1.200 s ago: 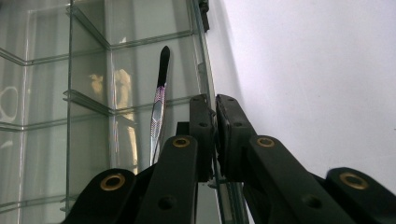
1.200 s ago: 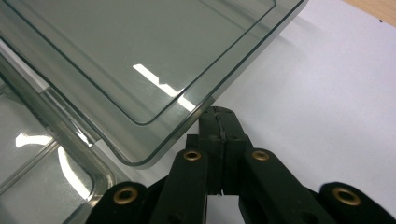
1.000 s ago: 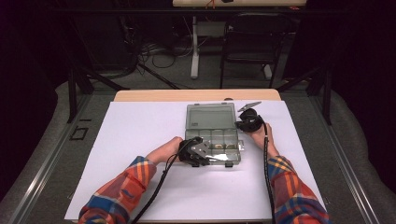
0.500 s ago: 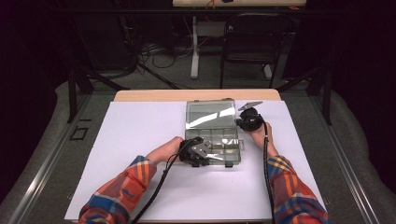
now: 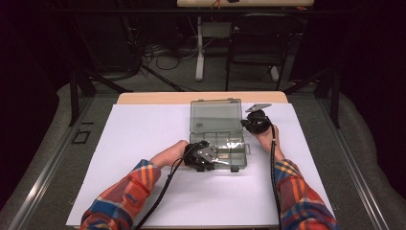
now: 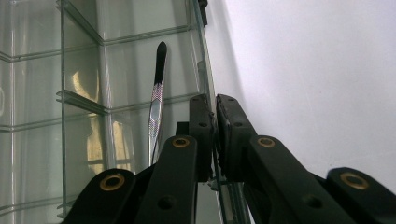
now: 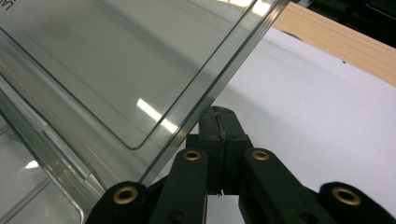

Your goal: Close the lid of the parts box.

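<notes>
On the counter [image 5: 158, 97], over a white sheet [image 5: 143, 143], one clear plastic organiser box [image 5: 230, 166] sits just right of centre, its single lid [image 5: 215, 115] thrown back and standing toward twelve o'clock.

Nothing has shifted in the past second. Both hands are in the same spots and the lid is at the same angle, so the work looks paused with the box held open, ready for its contents to be reached.

There are two claws. The left claw [image 5: 213, 161] is at the box's seven o'clock corner, pinched almost fully closed on the thin side wall, which runs between its pads. The right claw [image 7: 219, 114] is at about two o'clock. Its jaws are pressed fully together with nothing between them, and its tip rests against the lid's outer edge, apparently propping it.

Inside the box lies one pair of metal tweezers [image 6: 156, 100], flat in a compartment beside the gripped wall. The other compartments I can see look bare.
</notes>
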`<state>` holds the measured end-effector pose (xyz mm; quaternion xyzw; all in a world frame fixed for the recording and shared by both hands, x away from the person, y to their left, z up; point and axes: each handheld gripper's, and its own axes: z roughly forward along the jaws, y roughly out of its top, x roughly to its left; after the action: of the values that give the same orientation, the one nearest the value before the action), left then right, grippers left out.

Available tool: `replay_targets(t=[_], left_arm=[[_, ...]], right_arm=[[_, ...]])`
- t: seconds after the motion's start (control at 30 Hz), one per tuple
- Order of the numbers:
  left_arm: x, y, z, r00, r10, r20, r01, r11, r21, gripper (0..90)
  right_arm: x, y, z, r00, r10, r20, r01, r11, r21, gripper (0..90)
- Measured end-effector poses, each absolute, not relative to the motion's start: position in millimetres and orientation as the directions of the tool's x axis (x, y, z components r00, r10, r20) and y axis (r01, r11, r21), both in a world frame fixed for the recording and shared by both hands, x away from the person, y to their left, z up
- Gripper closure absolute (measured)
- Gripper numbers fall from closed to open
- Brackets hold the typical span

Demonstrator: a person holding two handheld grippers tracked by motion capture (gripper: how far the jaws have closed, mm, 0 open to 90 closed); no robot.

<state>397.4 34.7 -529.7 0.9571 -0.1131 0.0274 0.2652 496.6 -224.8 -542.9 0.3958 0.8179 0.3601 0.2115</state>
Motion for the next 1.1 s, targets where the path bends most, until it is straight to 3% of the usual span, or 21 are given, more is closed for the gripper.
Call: replay_targets(t=[1.1], left_arm=[[398, 32, -531, 0.974, -0.204, 0.102, -0.228, -0.844, 0.486, 85.2]], right_arm=[[491, -227, -531, -0.588, 0.805, -0.075, 0.426, 0.388, 0.817, 90.0]])
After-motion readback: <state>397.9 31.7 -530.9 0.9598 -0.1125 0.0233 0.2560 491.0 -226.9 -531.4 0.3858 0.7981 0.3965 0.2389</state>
